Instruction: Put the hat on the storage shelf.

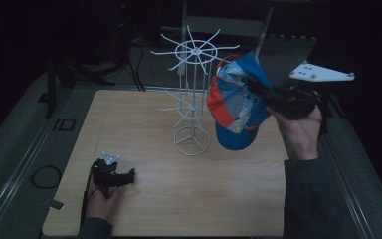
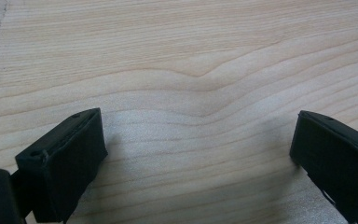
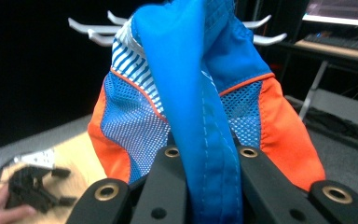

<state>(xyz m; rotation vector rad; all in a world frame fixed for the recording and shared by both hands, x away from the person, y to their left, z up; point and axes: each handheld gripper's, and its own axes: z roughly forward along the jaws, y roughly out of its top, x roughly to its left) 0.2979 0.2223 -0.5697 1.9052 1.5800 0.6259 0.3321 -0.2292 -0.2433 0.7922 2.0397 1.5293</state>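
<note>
Cloth-and-mesh cap [image 1: 238, 102], white wire rack [image 1: 192, 89], matt pale wood-grain table [image 1: 154, 199]

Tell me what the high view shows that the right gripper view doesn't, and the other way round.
High view alone: the white rack's round base on the wooden table, and the right gripper seen from outside.

Right gripper view alone: its jaws shut on the cap's blue strap, plus the mesh panels up close.

Both: the blue and orange cap, the rack's top prongs and the left gripper.

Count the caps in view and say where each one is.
1. The blue, orange and white mesh cap hangs in the air, clamped in the right gripper, beside the upper ring of the white wire rack. None hangs on the rack's visible hooks.
</note>
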